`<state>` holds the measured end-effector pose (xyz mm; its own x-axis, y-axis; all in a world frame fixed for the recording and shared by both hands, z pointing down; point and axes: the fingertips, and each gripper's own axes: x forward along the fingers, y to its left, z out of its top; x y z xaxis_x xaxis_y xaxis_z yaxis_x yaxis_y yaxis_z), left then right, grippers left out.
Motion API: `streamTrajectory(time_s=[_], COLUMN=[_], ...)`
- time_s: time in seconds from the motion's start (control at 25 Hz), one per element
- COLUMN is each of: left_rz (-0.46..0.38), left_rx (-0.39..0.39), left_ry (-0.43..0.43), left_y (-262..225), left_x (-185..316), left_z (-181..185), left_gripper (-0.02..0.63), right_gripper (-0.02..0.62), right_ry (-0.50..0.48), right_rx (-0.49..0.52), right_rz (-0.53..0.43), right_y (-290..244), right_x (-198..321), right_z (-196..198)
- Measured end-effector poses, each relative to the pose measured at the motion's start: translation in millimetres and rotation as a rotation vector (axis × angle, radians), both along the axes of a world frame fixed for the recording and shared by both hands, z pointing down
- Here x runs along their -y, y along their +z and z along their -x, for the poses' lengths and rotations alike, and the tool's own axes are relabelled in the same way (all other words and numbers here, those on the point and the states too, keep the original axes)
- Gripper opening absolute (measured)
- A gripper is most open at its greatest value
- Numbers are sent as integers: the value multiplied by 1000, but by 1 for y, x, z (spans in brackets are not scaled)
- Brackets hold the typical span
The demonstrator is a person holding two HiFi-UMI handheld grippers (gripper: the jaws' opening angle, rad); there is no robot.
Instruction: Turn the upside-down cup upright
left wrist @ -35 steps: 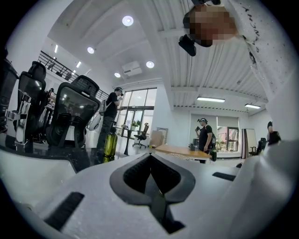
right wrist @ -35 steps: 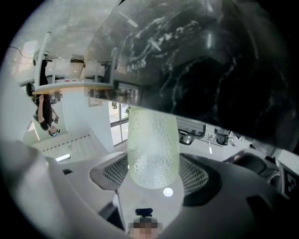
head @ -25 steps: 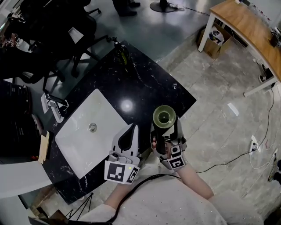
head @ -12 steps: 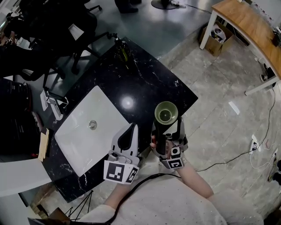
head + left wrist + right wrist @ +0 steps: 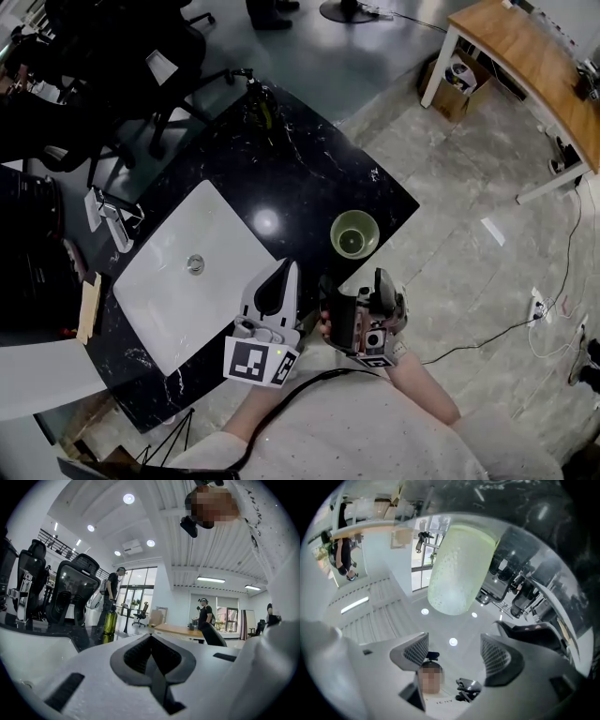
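Observation:
A pale green cup (image 5: 354, 234) stands upright, mouth up, on the black marble counter (image 5: 300, 178) near its right edge. My right gripper (image 5: 352, 286) sits just behind the cup, toward the person, open and holding nothing. The right gripper view, which reads inverted, shows the cup (image 5: 459, 569) beyond the spread jaws of that gripper (image 5: 454, 656), apart from them. My left gripper (image 5: 284, 274) hovers over the counter's near edge beside the sink, shut and empty. Its closed tips (image 5: 152, 656) fill the left gripper view.
A white rectangular sink (image 5: 159, 300) with a drain (image 5: 195, 263) lies left of the grippers, a faucet (image 5: 112, 220) at its far side. A green bottle (image 5: 260, 112) stands at the counter's far corner. Office chairs (image 5: 112, 56) are beyond, and a wooden desk (image 5: 525, 66) is far right.
The right gripper held the cup just above the counter. The cup now rests on the counter, and the right gripper has let go and drawn back toward the person. The left gripper stayed put.

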<state>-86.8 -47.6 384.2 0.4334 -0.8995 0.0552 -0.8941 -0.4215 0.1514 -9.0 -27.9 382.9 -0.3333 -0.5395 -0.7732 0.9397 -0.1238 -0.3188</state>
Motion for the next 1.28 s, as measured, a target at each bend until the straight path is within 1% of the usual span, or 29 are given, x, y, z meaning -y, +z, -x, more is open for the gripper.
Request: streamTrajectory(time_s=[0.12,0.24,0.32,0.44,0.56,0.64,0.72,0.8,0.92,0.96,1.04,1.12,1.2,1.28], left_rz=[-7,-19,-27,-31,-37,-43,-48,-50,-48,-47,-46,-39,-30,-24], left_rx=[-14,-23,-19,-15,-23,-26,-29,-33,-42,-44,-50,-57,-58,-57], left_ry=[16,35,49,63,77,92,106,118,131,134,141,155,168,181], left_y=[-1,-3,-3,0,0,0,0,1,3,3,4,7,10,13], left_x=[0,-1,-2,-5,-8,-10,-12,-14,-18,-18,-20,-22,-26,-31], left_z=[-5,-12,-18,-25,-34,-41,-48,-54,-61,-62,-64,-67,-71,-74], left_gripper=[8,7,6,7,6,6,7,6,8,7,7,6,7,6], right_gripper=[327,327,316,175,46,23,15,14,11,11,9,8,6,6], right_ry=[-4,19,39,85,141,175,215,276,383,417,490,563,612,648], right_rx=[-118,-254,-393,-680,-899,-1031,-1178,-1339,-1605,-1673,-1765,-1834,-1910,-1964], right_rz=[-54,-150,-235,-340,-392,-437,-494,-563,-714,-758,-806,-828,-863,-901], right_y=[-4,-13,-17,-8,0,5,9,11,15,16,14,11,10,10], right_x=[-8,-19,-27,-35,-35,-34,-33,-31,-28,-28,-25,-23,-22,-22], right_z=[3,2,3,5,-2,-6,-9,-13,-17,-18,-22,-28,-33,-36])
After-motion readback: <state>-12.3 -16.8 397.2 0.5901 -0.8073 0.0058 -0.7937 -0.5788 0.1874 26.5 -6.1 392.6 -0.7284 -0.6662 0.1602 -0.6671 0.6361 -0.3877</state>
